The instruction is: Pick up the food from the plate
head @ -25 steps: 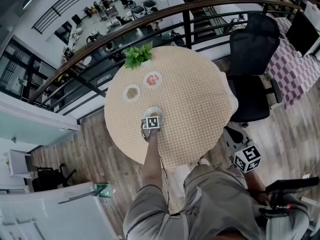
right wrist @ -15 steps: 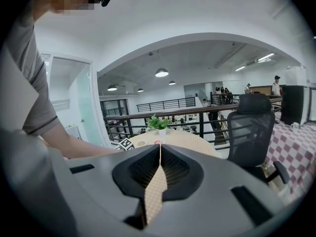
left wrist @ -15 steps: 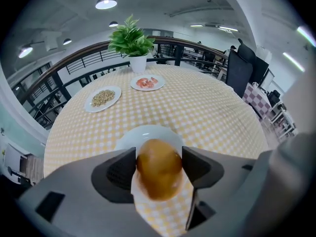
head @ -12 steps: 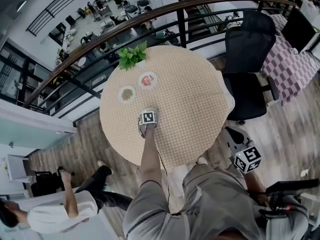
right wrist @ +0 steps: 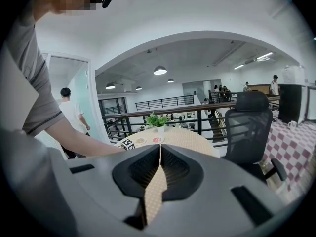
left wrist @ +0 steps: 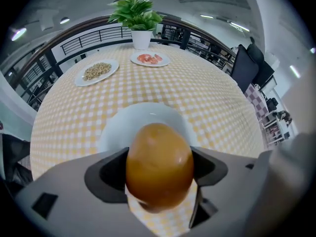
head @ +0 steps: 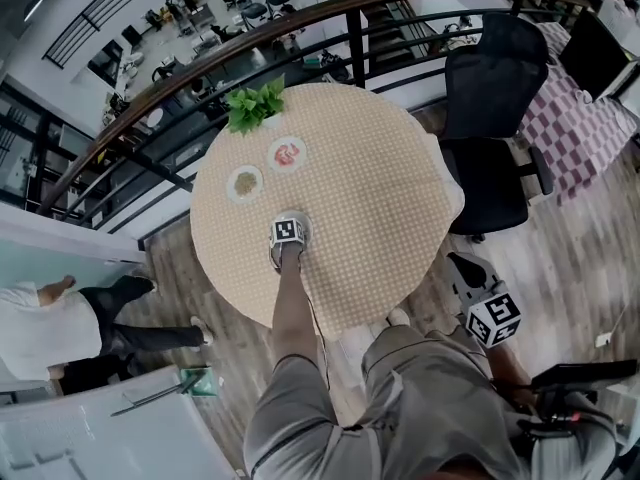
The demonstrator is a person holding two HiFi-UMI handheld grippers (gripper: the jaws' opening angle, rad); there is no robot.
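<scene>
Checked round table (head: 380, 198) below: left gripper (left wrist: 158, 174), jaws just opening, straddles the brown egg (left wrist: 159, 152), probably unpressed, on its white plate (left wrist: 116, 130); right gripper (right wrist: 159, 174) clenched empty, well apart.

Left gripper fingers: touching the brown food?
Cannot tell. Left gripper view: the food sits between the fingers and hides their inner edges, so neither gap nor contact shows. The jaws have just been opening.
</scene>
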